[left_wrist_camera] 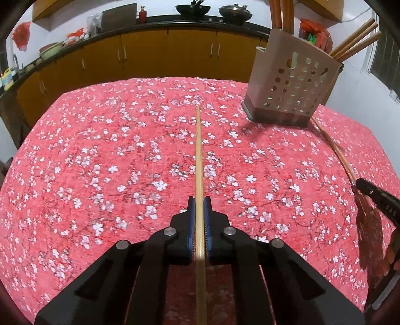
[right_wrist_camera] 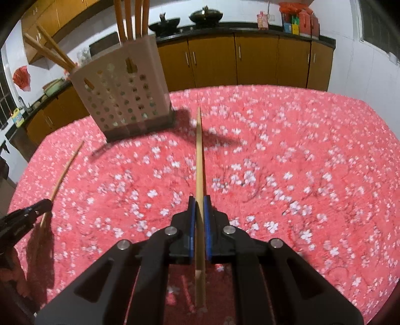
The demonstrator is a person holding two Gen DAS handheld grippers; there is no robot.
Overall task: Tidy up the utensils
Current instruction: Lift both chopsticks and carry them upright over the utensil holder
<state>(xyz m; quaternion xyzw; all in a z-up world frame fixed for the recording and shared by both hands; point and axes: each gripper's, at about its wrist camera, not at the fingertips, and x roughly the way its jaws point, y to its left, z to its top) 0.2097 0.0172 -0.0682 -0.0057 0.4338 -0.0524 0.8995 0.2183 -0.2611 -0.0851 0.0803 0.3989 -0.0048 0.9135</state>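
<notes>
My left gripper [left_wrist_camera: 199,200] is shut on a wooden chopstick [left_wrist_camera: 198,155] that points forward over the table. My right gripper [right_wrist_camera: 199,200] is shut on another wooden chopstick [right_wrist_camera: 199,155], held above the cloth. A beige perforated utensil holder [left_wrist_camera: 292,80] stands at the far right of the left wrist view and at the far left of the right wrist view [right_wrist_camera: 122,92], with several chopsticks standing in it. The right gripper's tip [left_wrist_camera: 367,190] and its chopstick [left_wrist_camera: 332,147] show at the right edge of the left view. The left gripper's tip [right_wrist_camera: 37,208] shows at the left edge of the right view.
The table is covered by a red floral tablecloth [left_wrist_camera: 112,150]. Behind it runs a counter with orange cabinets [left_wrist_camera: 175,50], woks [left_wrist_camera: 192,10] and bottles. The right wrist view is motion-blurred.
</notes>
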